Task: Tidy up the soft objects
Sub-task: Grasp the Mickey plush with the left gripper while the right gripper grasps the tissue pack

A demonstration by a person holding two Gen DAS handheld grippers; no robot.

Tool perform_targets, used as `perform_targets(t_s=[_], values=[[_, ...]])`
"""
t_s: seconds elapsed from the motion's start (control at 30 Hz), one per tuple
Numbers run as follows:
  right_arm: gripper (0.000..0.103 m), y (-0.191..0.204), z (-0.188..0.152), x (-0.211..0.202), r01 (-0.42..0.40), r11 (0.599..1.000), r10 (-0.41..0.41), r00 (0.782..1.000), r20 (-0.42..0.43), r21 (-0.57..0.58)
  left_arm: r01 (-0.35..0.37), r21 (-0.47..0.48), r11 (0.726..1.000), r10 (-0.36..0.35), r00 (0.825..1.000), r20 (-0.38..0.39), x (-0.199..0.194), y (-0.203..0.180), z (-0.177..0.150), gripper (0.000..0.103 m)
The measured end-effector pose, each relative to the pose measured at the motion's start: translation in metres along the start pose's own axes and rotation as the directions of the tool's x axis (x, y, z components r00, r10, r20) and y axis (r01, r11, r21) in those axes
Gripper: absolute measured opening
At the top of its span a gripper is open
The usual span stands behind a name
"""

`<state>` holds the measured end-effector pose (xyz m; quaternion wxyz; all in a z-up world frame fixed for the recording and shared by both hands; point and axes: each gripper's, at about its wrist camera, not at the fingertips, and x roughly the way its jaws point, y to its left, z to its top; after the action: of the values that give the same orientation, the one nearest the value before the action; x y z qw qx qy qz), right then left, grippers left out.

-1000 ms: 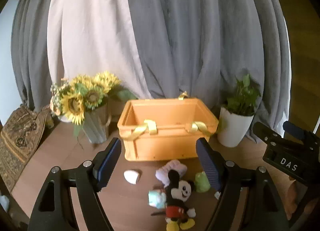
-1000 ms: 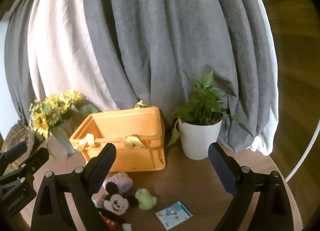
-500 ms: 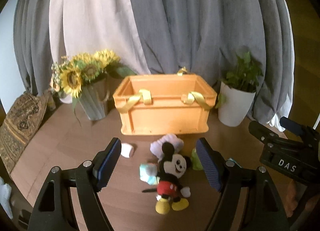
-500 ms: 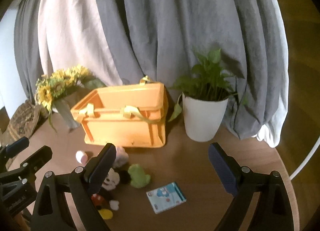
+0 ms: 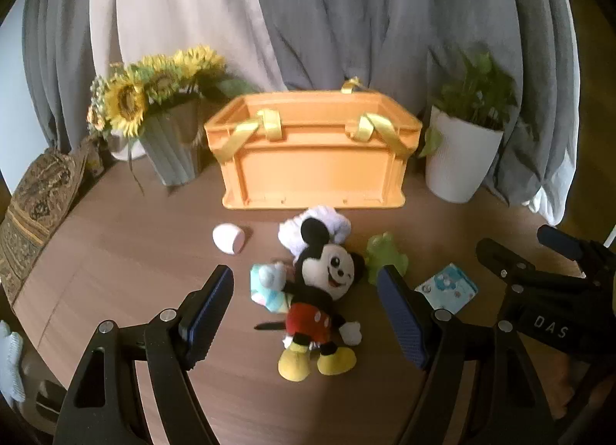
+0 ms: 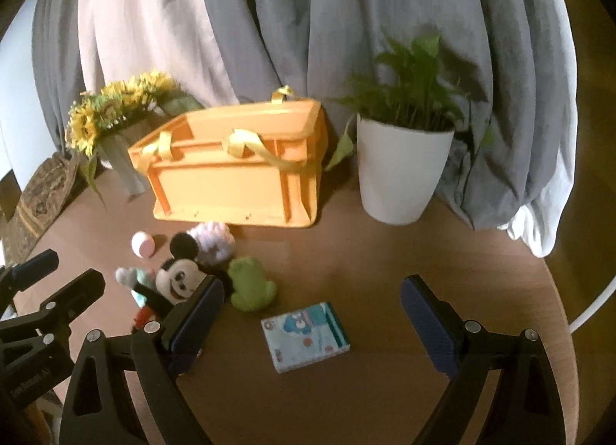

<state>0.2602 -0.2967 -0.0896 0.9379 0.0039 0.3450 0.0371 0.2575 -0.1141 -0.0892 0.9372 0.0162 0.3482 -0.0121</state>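
A Mickey Mouse plush [image 5: 319,302] lies on the round wooden table [image 5: 115,252], between the open jaws of my left gripper [image 5: 308,310]. Around it lie a pale blue soft toy [image 5: 265,287], a white-lilac plush [image 5: 327,219], a green soft toy [image 5: 385,256], a small pink-white ball [image 5: 228,237] and a blue tissue pack [image 5: 448,287]. Behind them stands an orange crate [image 5: 312,160] with yellow ribbon handles. My right gripper [image 6: 308,314] is open above the tissue pack [image 6: 306,335]; Mickey [image 6: 177,277] and the green toy [image 6: 250,289] lie left of it, the crate [image 6: 235,175] behind.
A vase of sunflowers [image 5: 165,136] stands left of the crate and a white potted plant [image 5: 462,152] right of it. Grey and white curtains hang behind. A patterned cushion [image 5: 34,206] sits at the far left. The table edge curves at the right [image 6: 554,291].
Both grippers have tilted down and come nearer the table; the toys and crate now sit higher and larger in view. Both stay open and empty.
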Motion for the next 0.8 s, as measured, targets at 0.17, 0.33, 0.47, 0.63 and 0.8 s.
perform_targets(t_s=[0.17,0.33,0.47,0.63,0.8], values=[[0.095,-0.001,-0.01,0.017,-0.01,1.0,0.009,0.998,-0.055,-0.016,-0.005,-0.004,1.0,0.005,0.999,-0.036,0.015,-0.001,-0.008,0.077],[0.095,-0.002,-0.019,0.033,-0.014,1.0,0.011,0.995,-0.101,-0.025,-0.004,-0.006,1.0,0.003,0.997,-0.079,0.032,0.0,-0.016,0.077],[0.095,-0.001,-0.026,0.048,-0.016,0.999,0.011,0.99,-0.14,-0.034,-0.008,-0.003,1.0,0.007,0.994,-0.109,0.044,0.001,-0.022,0.077],[0.095,-0.001,-0.034,0.064,-0.016,0.999,0.006,0.984,-0.181,-0.052,-0.006,0.004,1.0,0.007,0.991,-0.136,0.057,0.001,-0.029,0.076],[0.095,0.0,-0.04,0.078,-0.017,0.998,0.004,0.977,-0.214,-0.059,0.003,0.0,1.0,-0.003,0.987,-0.163,0.07,0.001,-0.033,0.076]])
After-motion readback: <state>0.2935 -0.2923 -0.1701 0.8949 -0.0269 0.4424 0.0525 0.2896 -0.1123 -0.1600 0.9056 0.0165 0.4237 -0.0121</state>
